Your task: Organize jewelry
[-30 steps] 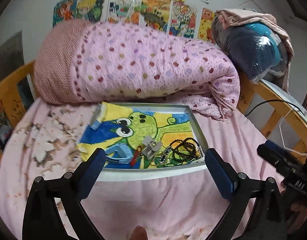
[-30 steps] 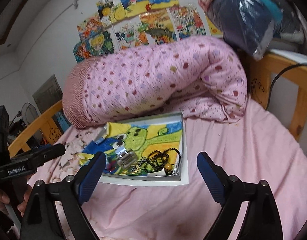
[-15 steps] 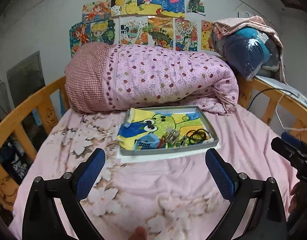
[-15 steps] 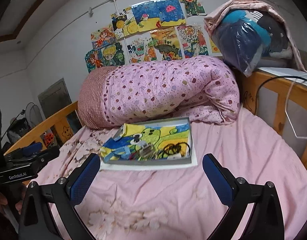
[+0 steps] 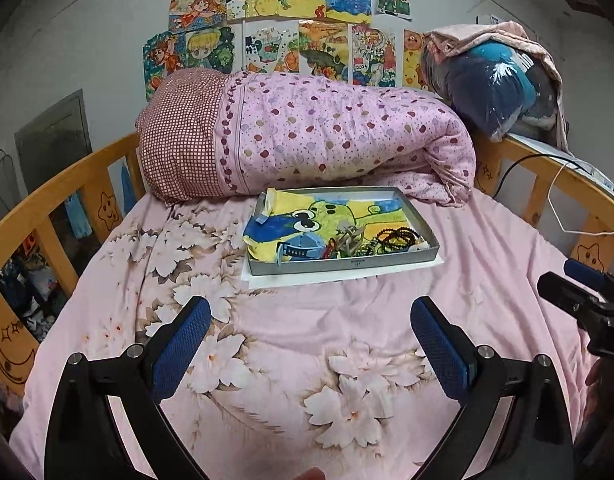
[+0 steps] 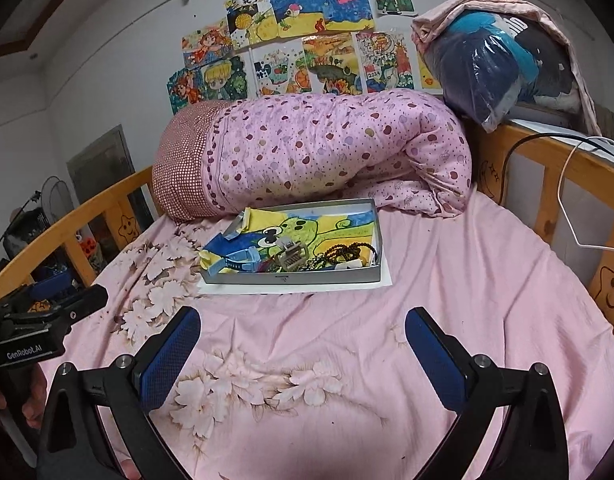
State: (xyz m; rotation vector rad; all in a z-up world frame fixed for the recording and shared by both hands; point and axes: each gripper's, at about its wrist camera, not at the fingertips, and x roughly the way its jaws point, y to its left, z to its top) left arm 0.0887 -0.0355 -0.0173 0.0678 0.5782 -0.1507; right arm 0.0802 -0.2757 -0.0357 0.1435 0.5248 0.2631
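Left gripper (image 5: 309,334): jaws wide apart, nothing between them, only pink floral bedsheet (image 5: 307,360) below. Right gripper (image 6: 303,344): jaws likewise spread fully, empty, over the same sheet.

Grey tray (image 5: 347,265) sits on the bed at frame centre in both views, well beyond both grippers, resting on a white sheet of paper (image 5: 307,280). Tray lined with a cartoon frog drawing (image 5: 331,216). Jewelry heaped at the tray's near edge: dark bead bracelets (image 5: 397,236) toward the right, a grey hair claw clip (image 5: 349,236) in the middle, a blue watch (image 5: 301,250) to the left. Smaller pieces too tangled to tell apart.

Rolled pink dotted quilt (image 5: 327,140) lies just behind the tray. Drawings (image 5: 299,20) cover the wall, upper centre. Wooden bed rail (image 5: 47,208) at left.
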